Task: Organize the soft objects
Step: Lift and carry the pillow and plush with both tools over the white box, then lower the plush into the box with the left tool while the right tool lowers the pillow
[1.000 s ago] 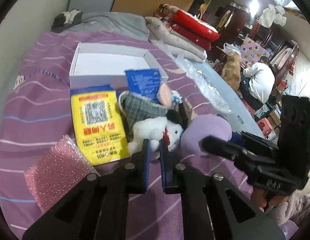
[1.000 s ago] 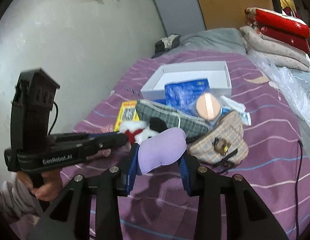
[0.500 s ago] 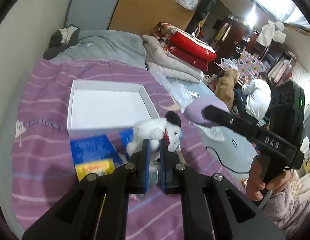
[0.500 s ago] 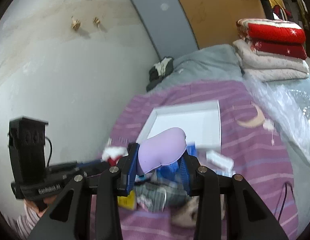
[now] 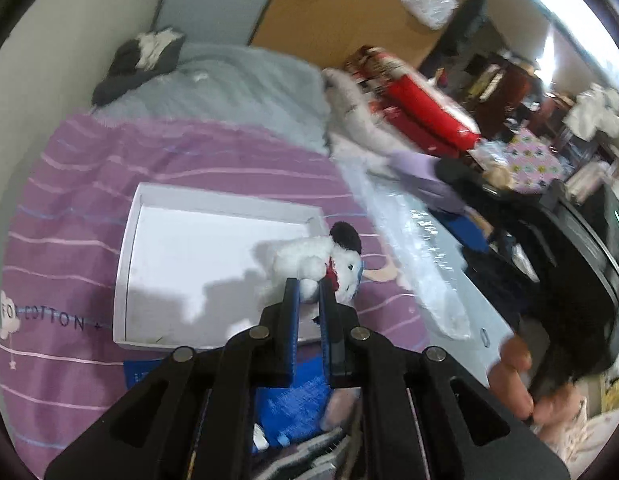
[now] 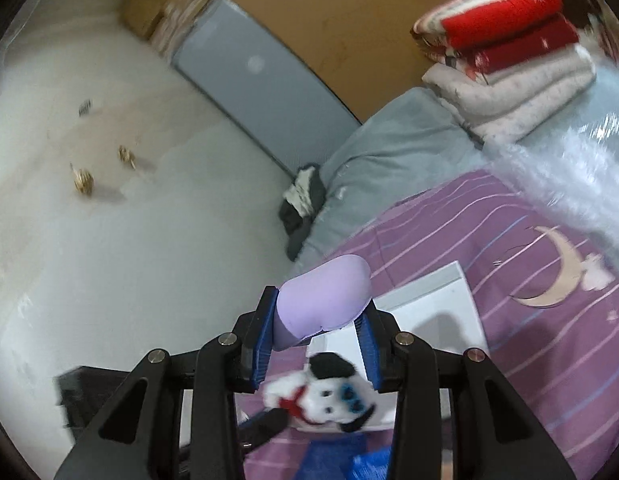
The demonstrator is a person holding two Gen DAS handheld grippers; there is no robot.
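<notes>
Both hands have swung up off the pile and over toward the white box (image 5: 197,248), and each has brought something along. The left gripper (image 5: 308,300) has its jaws nearly together, pinching the white plush dog (image 5: 321,260), which now hangs over the box's near right corner instead of lying among the clutter. The right gripper (image 6: 317,332) holds the lavender cushion (image 6: 323,300) between jaws set about a third apart, raised above the dog and the box's far side. That looks like two soft things on their way in at once, and the box is bare inside, so there is room. On the purple striped bedspread (image 5: 69,200) the blue packet (image 5: 293,400) lies just short of the box. The clear plastic sheet (image 5: 421,256) runs along the right, and the two grippers ride close together, so the cushion could bump the dog on the drop.
</notes>
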